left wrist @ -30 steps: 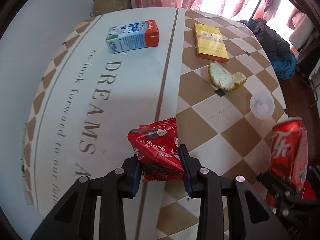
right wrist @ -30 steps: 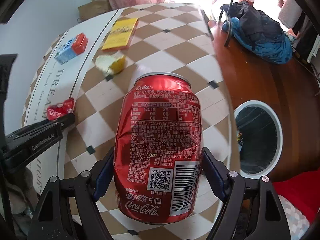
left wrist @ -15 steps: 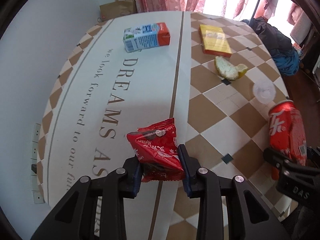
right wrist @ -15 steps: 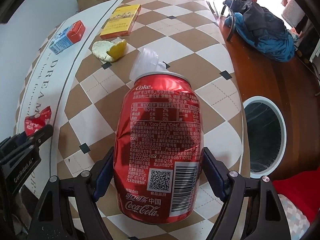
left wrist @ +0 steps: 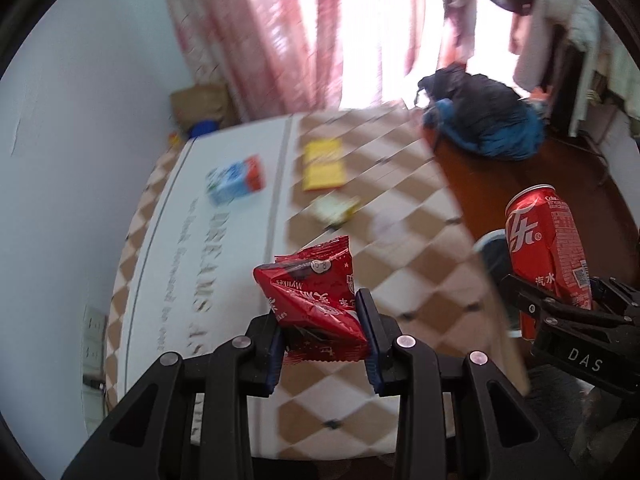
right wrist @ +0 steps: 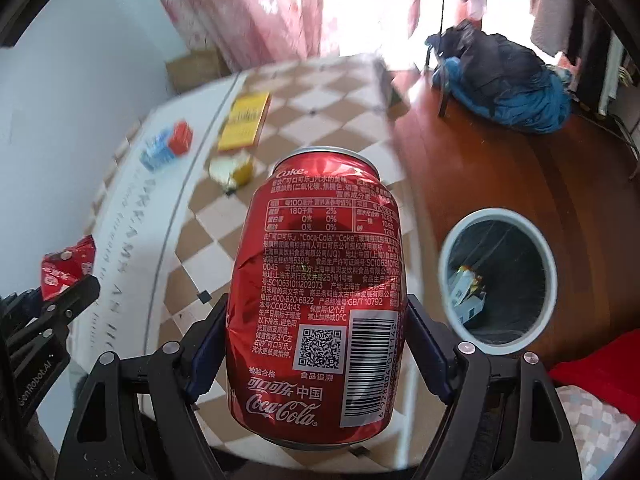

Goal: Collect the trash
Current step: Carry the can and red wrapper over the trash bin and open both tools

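My left gripper (left wrist: pixel 323 334) is shut on a red snack wrapper (left wrist: pixel 314 300), held up above the checkered table (left wrist: pixel 400 280). The wrapper (right wrist: pixel 66 266) and left gripper (right wrist: pixel 60 300) also show at the left edge of the right wrist view. A dented red cola can (right wrist: pixel 316 292) sits upright between the pads of my right gripper (right wrist: pixel 316 344), which is shut on it; the can (left wrist: pixel 546 248) appears at the right in the left wrist view. A white-rimmed trash bin (right wrist: pixel 498 276) stands on the wooden floor right of the table, with a carton inside.
On the table lie a blue and red milk carton (left wrist: pixel 236 180), a yellow box (left wrist: pixel 324 164), a piece of citrus peel (left wrist: pixel 338 208) and a clear plastic lid (left wrist: pixel 390 226). A blue and black bundle of clothes (right wrist: pixel 504 76) lies on the floor by the pink curtains (right wrist: pixel 248 12).
Both grippers have risen from the table with the wrapper and the can still held. The table looks smaller and farther, and the bin has come fully into the right wrist view.
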{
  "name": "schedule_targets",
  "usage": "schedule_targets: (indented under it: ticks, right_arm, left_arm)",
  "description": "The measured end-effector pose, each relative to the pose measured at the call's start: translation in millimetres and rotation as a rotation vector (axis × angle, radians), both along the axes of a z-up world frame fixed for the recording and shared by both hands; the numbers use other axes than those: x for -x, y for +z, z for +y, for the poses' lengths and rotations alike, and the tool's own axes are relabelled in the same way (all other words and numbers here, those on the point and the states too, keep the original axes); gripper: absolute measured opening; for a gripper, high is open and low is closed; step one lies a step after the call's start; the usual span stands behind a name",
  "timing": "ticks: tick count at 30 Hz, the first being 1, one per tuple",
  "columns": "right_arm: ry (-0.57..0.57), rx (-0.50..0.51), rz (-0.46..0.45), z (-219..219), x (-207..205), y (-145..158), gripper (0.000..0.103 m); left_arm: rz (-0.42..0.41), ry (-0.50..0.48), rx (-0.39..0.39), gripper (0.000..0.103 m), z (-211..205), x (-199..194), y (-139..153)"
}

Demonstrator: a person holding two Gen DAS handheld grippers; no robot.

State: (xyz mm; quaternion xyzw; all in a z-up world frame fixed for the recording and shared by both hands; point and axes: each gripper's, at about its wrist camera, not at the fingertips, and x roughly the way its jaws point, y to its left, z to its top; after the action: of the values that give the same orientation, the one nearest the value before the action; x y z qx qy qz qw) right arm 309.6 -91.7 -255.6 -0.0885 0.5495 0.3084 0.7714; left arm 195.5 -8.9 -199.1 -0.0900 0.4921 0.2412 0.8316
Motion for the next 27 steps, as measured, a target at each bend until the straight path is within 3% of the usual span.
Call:
schedule_targets:
  ticks: [7,13,20,27]
  right_arm:
    - [-0.115,-0.087,-0.079,-85.5,-26.0,52.5,0.083]
    - [-0.232,-0.077,-0.122,-161.8,-63.6,67.0,0.083]
    - [-0.347,0.01,-0.071,-234.6,-118.3,25.1,0.083]
    - [-0.386,0.071,0.056,-265.2,-166.4,-59.1,0.083]
  left_arm:
    - [-0.071,-0.142,0.027,0.029,-68.3,-64.7,24.0]
    - [-0.053,-0.251,0.121,0.029,-117.9,-137.8,-3.7]
    - [0.081,-0.312,0.278,0.029,-150.4,-227.7,-79.7]
    - [0.275,-0.302,0.437,0.033,-159.0,-284.3,-163.3]
